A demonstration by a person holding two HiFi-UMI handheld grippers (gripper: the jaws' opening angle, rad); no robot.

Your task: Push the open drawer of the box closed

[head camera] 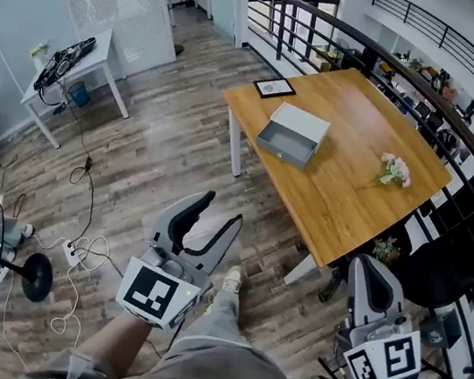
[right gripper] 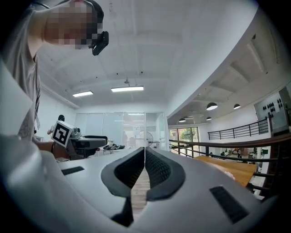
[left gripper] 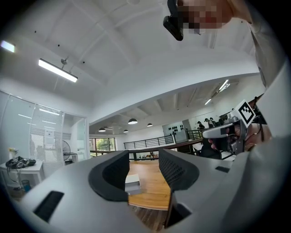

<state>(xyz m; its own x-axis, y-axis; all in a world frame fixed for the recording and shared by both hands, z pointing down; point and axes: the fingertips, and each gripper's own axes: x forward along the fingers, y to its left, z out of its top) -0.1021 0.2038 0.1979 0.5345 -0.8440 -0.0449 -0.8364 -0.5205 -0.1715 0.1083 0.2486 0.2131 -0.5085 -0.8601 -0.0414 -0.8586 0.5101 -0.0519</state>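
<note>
the plank floor (head camera: 162, 153) spreads out to the left of the worktop (head camera: 352, 204), a long wooden top on white legs set close to the railing (head camera: 435, 96). a white desk (head camera: 96, 59) stands well apart from the worktop, across the floor beyond its left side. a person stands short of the worktop's near end with a claw in each hand, neither touching it.

the grey box (head camera: 303, 121) sits on the worktop, toward its left edge. its drawer (head camera: 283, 145) is pulled out toward that edge and stands open.

the left claw (head camera: 220, 210) hangs over the floor, well short of the worktop's left edge. its jaws stand wide apart and grip nothing. in the left gripper view, the worktop (left gripper: 152, 184) and the box (left gripper: 133, 183) show far off through the gap of the left claw (left gripper: 143, 166).

the right claw (head camera: 366, 269) hangs just off the worktop's near corner. in the right gripper view, the jaws of the right claw (right gripper: 144, 164) are pressed together with nothing between them.

a dark frame (head camera: 274, 88) lies at the worktop's far left corner. a small bunch of flowers (head camera: 395, 170) lies toward the worktop's right edge, well apart from the box.
</note>
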